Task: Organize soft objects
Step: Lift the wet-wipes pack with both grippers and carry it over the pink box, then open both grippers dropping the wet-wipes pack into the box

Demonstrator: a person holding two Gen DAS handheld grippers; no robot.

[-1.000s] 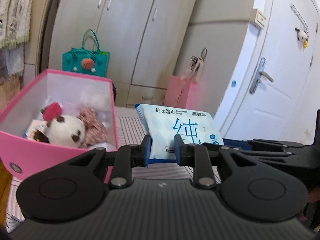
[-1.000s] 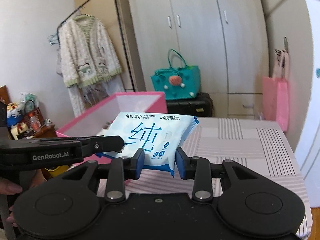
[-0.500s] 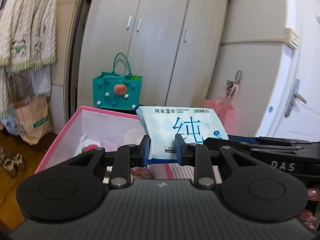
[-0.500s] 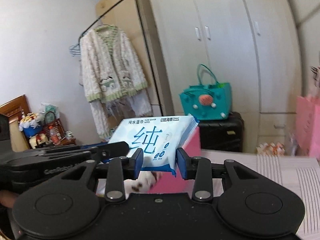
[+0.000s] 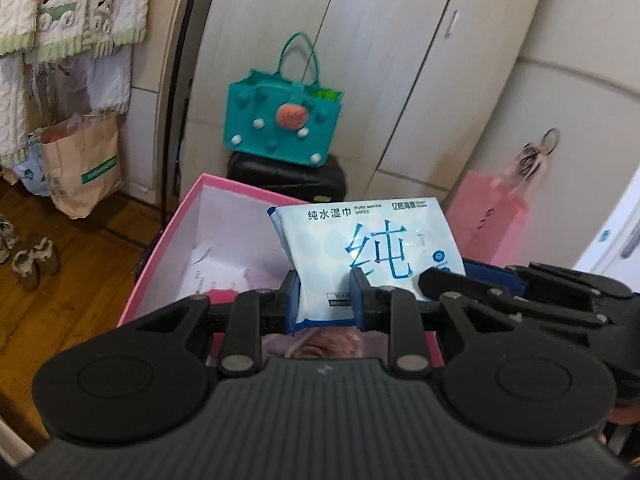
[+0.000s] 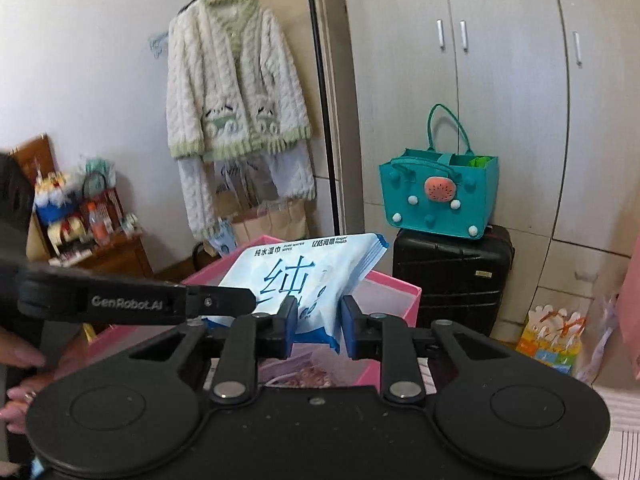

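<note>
The wet-wipes pack (image 5: pixel 368 248) is a flat, soft, pale-blue pouch with a large blue character and small print. It hangs over the open pink box (image 5: pixel 168 240), near the box's far rim. The left gripper (image 5: pixel 325 304) clamps its near edge. The right gripper (image 6: pixel 318 330) jaws are closing, pack between them.

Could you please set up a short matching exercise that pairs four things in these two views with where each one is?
Things:
1. pack of wipes
2. teal bag
3. white cardigan
4. paper bag

Places:
A. hanging on the clothes rail
B. standing on the wooden floor
C. on top of the black suitcase
D. held over the pink box

Pairs: 1-D, 2-C, 3-A, 4-B
</note>
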